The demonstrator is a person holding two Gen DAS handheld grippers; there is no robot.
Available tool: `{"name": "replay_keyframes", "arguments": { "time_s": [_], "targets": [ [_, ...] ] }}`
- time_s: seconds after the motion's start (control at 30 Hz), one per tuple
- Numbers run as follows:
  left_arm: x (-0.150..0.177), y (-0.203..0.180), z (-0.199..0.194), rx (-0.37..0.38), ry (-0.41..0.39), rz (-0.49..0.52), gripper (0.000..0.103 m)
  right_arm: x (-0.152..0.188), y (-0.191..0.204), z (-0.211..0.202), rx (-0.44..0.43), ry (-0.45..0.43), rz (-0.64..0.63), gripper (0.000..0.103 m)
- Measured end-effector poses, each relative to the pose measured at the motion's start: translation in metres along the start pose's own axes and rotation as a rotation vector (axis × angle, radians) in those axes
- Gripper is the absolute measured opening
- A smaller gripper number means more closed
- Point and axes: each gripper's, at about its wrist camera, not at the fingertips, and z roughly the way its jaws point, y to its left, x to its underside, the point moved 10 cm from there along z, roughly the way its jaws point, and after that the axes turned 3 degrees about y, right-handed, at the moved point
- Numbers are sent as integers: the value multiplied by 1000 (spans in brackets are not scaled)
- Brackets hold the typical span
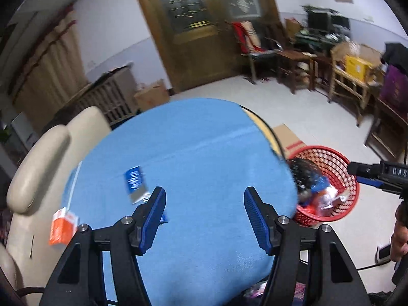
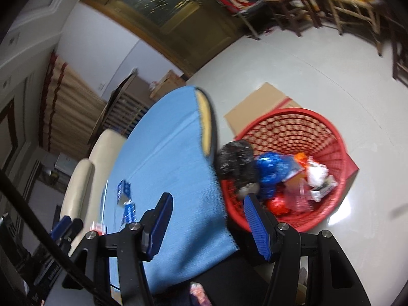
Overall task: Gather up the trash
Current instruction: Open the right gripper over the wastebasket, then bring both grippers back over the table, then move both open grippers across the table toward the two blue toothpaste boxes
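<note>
A red mesh basket (image 1: 349,176) (image 2: 331,137) stands on the floor right of a round table under a blue cloth (image 1: 204,153) (image 2: 173,153); it holds several wrappers, among them a black one (image 2: 236,159) and a blue one (image 2: 271,170). On the cloth lie a blue packet (image 1: 134,181) (image 2: 123,191) and an orange-and-white carton (image 1: 62,225) at the left edge. My left gripper (image 1: 204,204) is open and empty above the cloth. My right gripper (image 2: 206,209) is open and empty over the table's right edge, near the basket; it also shows in the left wrist view (image 1: 374,173).
A flat cardboard sheet (image 2: 257,104) lies on the floor behind the basket. A cream chair (image 1: 38,168) stands left of the table. Wooden chairs and cluttered tables (image 1: 352,76) line the far right wall. A wooden door (image 1: 193,25) is at the back.
</note>
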Motion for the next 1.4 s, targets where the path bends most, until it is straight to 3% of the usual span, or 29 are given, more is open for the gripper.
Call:
{"name": "replay_keyframes", "arguments": {
  "time_s": [0.33, 0.53, 0.97, 1.4],
  "targets": [
    [23, 74, -37, -123, -50, -121, 65, 40, 115, 10, -41, 36, -279, 62],
    [42, 104, -46, -152, -44, -178, 65, 76, 165, 23, -76, 60, -420, 62],
    [86, 150, -68, -220, -25, -273, 65, 137, 205, 55, -86, 160, -512, 62],
    [104, 165, -72, -237, -11, -313, 65, 149, 219, 57, -88, 165, -548, 62]
  ]
}}
